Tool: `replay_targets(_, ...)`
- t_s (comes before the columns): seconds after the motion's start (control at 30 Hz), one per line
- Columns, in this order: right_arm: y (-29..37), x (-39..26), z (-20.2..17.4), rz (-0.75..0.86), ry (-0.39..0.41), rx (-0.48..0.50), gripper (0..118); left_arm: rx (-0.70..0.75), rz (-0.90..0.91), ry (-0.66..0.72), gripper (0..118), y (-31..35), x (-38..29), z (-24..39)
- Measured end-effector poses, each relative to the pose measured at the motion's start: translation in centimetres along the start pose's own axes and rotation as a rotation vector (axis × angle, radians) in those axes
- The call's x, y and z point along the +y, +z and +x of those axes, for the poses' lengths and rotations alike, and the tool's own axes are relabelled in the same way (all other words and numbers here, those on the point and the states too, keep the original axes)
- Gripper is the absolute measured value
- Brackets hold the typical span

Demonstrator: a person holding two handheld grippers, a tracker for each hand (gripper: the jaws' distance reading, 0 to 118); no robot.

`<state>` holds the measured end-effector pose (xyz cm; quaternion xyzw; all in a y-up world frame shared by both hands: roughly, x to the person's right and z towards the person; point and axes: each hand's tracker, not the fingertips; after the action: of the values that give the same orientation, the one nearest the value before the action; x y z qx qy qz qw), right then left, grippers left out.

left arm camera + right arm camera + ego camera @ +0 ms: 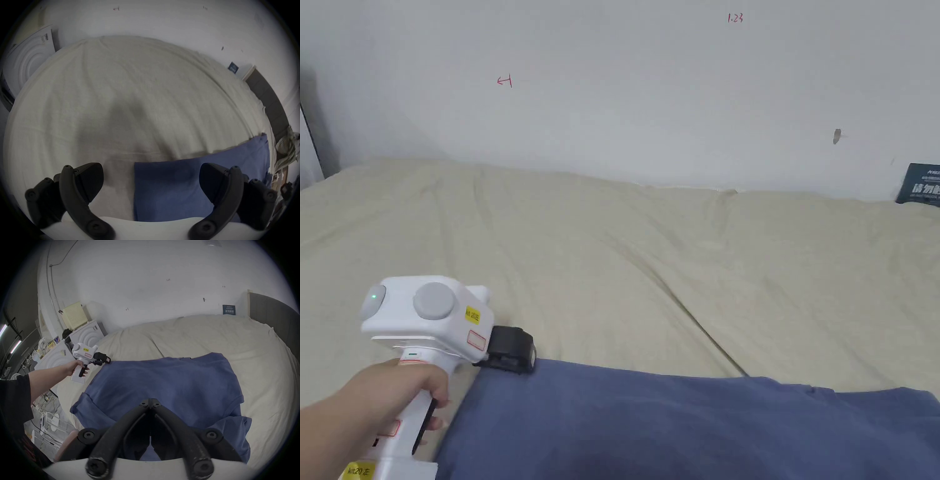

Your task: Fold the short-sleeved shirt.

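My left claw [151,181] stands wide open, its two jaws well apart, hanging low over the far left corner of the blue shirt [170,382]: one jaw is over the bare bed sheet [113,97], the other over blue cloth. In the head view I see the hand [394,394] around the white handle with the claw at the shirt's corner. The shirt lies spread on the cream bed, a short sleeve out at each side and its near part under my right claw [150,404]. That claw's jaws meet at the tips, closed; I cannot tell whether any cloth is caught between them. A white wall [650,87] rises behind the bed.
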<state>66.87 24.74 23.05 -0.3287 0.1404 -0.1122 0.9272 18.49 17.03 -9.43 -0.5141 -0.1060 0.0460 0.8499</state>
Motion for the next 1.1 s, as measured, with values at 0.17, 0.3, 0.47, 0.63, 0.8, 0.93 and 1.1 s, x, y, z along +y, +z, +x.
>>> replay_targets(0.17, -1.6, -0.4, 0.0, -0.026, -0.047, 0.033, 0, 0.099, -0.007, -0.215, 117, -1.5, 0.9, 0.7)
replay_targets(0.3, -1.9, -0.6, -0.3, -0.029, -0.04, 0.031, 0, 0.067, 0.001, -0.164, 101, -0.9, 0.8, 0.4)
replay_targets(0.47, -2.2, 0.0, 0.3, -0.031, -0.041, 0.03, 0, -0.029, 0.061, -0.21, 7, 1.3, -0.4, 0.5)
replay_targets(0.63, -3.8, 4.7, 4.1, 0.001, -0.019, -0.035, 0, -0.005, 0.065, -0.206, 6, 1.5, -0.6, 0.7)
replay_targets(0.8, -7.8, 12.9, 10.8, -0.024, -0.186, -0.207, 0, -0.018, 0.07, -0.201, 6, 2.5, -0.7, 1.5)
replay_targets(0.93, -12.8, 17.0, 17.0, -0.176, -0.403, -0.222, 33, -0.011, 0.09, -0.209, 6, 3.8, -1.3, 2.2)
replay_targets(1.1, -17.3, 16.1, 19.6, -0.326, -0.454, -0.394, 96, -0.067, 0.099, -0.131, 6, 5.4, -1.2, 1.7)
